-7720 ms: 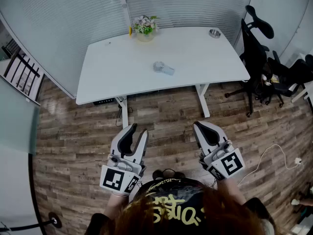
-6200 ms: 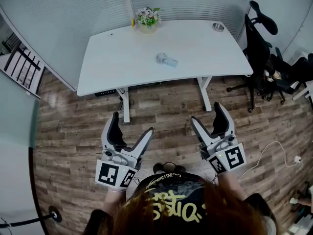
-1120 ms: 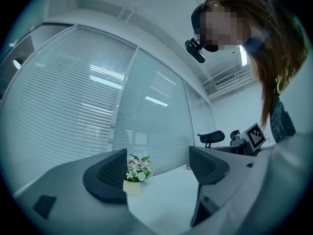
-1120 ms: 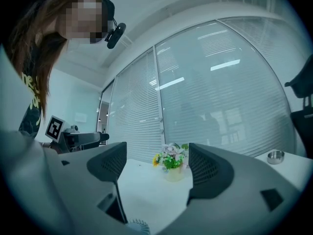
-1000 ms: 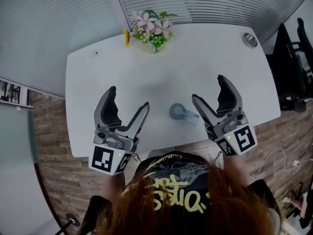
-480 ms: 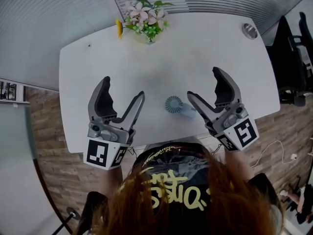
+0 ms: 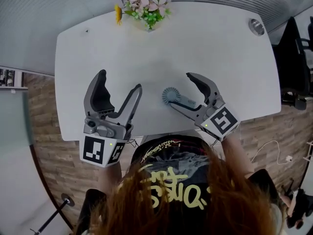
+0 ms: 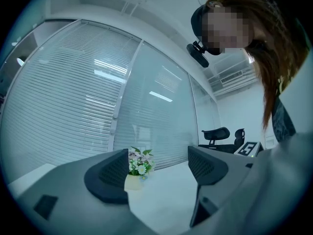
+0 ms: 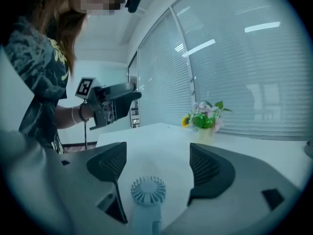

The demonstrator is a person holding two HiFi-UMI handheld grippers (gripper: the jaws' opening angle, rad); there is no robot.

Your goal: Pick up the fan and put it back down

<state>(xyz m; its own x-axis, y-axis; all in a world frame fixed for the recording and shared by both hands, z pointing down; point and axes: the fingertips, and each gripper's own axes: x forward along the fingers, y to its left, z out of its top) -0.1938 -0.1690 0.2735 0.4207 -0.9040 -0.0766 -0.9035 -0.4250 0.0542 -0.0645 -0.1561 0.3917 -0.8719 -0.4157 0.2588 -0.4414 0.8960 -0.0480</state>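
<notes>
A small pale blue hand fan [image 7: 171,95] lies flat on the white table [image 7: 98,43], near its front edge, with the handle pointing right. My right gripper [image 7: 181,90] is low over it and open, one jaw on each side of the handle, with the pads apart from it. In the right gripper view the fan [image 9: 148,190] lies between the open jaws of the right gripper [image 9: 156,165]. My left gripper [image 7: 119,81] hovers open and empty to the fan's left. In the left gripper view the left gripper [image 8: 156,169] holds nothing.
A pot of pink flowers [image 7: 144,1] stands at the table's back edge, also in the left gripper view as flowers [image 8: 137,173]. A small metal bowl [image 7: 255,26] sits at the back right corner. Black office chairs [image 7: 296,58] stand right of the table. Wooden floor surrounds it.
My right gripper has dropped and tipped down toward the fan, so its jaws now straddle the handle. The left gripper has stayed about where it was.
</notes>
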